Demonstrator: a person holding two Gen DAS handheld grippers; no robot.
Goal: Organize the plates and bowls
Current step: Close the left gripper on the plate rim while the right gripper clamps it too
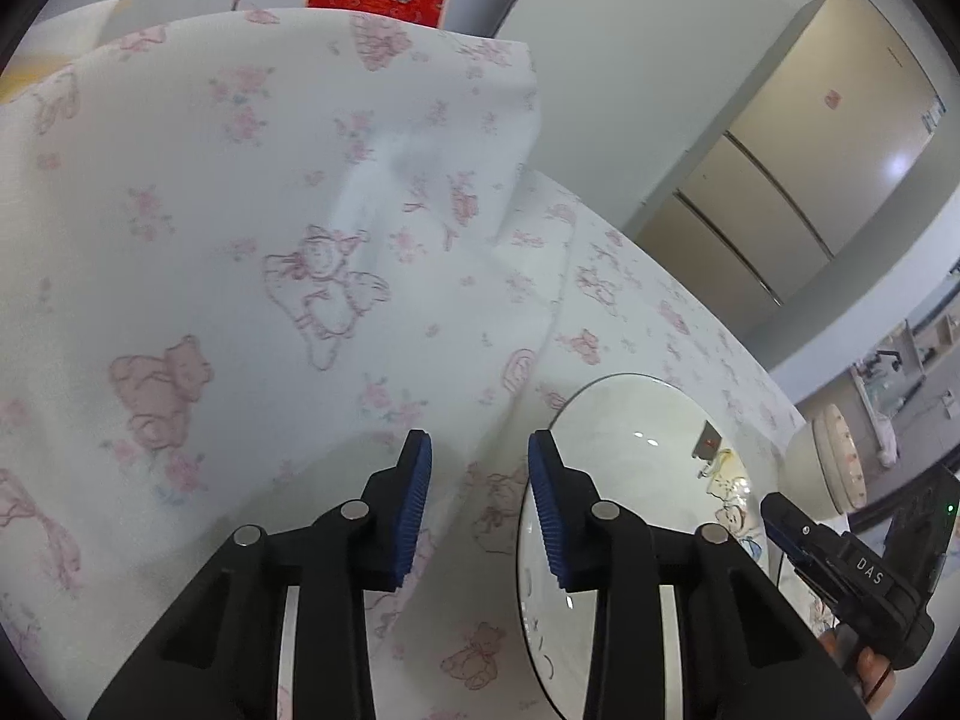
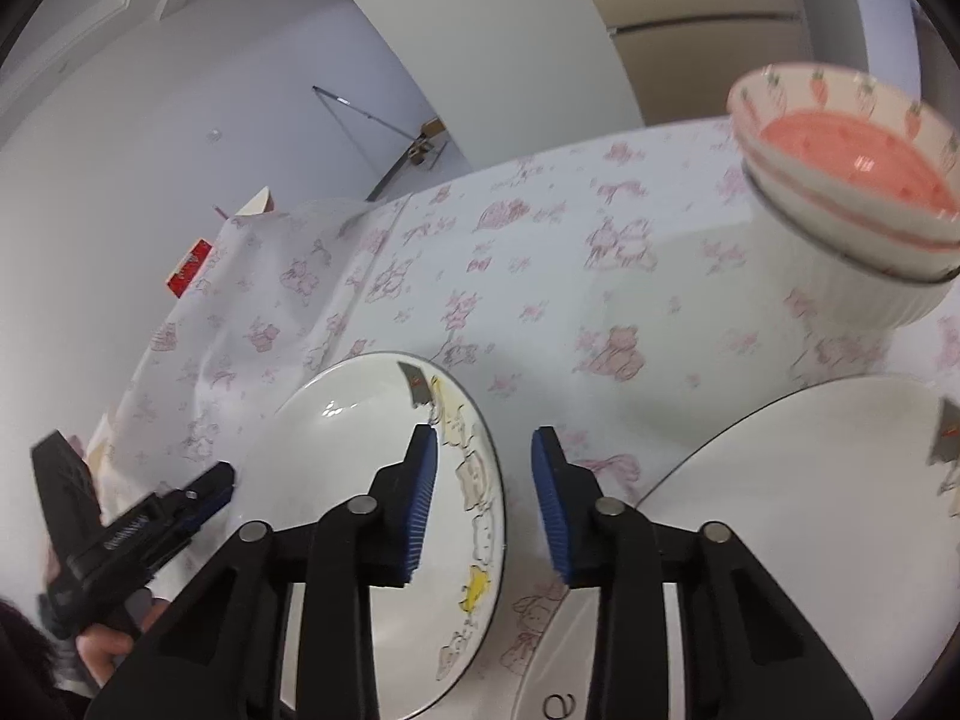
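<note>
The left tool [image 1: 480, 456] and right tool [image 2: 483, 450] are seen partly open, nothing gripped. A cartoon-printed plate [image 2: 372, 480] lies at lower centre on the cloth-covered surface [image 2: 540, 276]; stacked bowls [image 2: 852, 180] stand upper right.

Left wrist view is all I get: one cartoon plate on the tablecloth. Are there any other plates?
Observer: Yes. A second white plate lies to the right of the cartoon plate, outside your frame.
Operator: And the bowl at my right edge?
Observer: It is a stack of bowls, and the top one is pink inside.
Operator: Is the right gripper on the plate?
Observer: The right gripper straddles the cartoon plate's right rim. Its jaws are open, not pinching.
</note>
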